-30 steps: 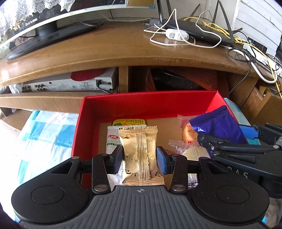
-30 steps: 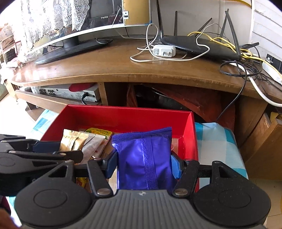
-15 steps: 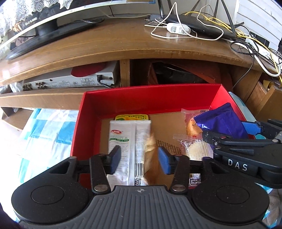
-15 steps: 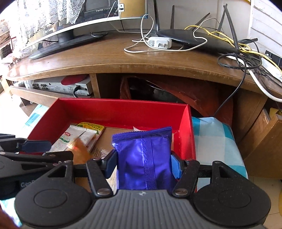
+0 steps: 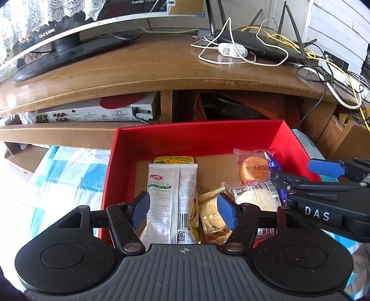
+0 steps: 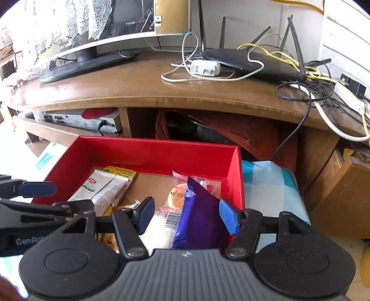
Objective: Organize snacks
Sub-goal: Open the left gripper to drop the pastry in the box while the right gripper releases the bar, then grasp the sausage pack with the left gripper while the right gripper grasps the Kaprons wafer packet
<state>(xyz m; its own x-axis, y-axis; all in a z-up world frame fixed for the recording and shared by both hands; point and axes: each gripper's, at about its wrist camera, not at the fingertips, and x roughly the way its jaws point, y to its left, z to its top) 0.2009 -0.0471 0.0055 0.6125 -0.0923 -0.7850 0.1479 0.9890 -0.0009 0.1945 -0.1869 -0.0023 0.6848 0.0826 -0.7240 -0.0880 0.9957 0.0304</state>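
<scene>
My left gripper (image 5: 183, 209), jaws just opened, hangs empty over the red cardboard box (image 5: 196, 136); the gold foil snack packet (image 5: 214, 222) lies inside. My right gripper (image 6: 186, 215) stands wide, the purple foil packet (image 6: 200, 217) loose between its pads.

A curved wooden TV stand (image 5: 143, 69) fills the back of the scene, lit brightly by daylight. On it a flat screen (image 5: 76, 27) is draped with a lace cloth (image 5: 46, 11), and a black router (image 6: 252, 62), a white charger (image 6: 204, 67) and tangled cables (image 6: 323, 88) are seen. A silver player (image 5: 92, 113) is kept on the shelf below. A blue checked cloth (image 5: 69, 171) is spread underneath, and a white panelled wall (image 5: 340, 27) stands at the right.
</scene>
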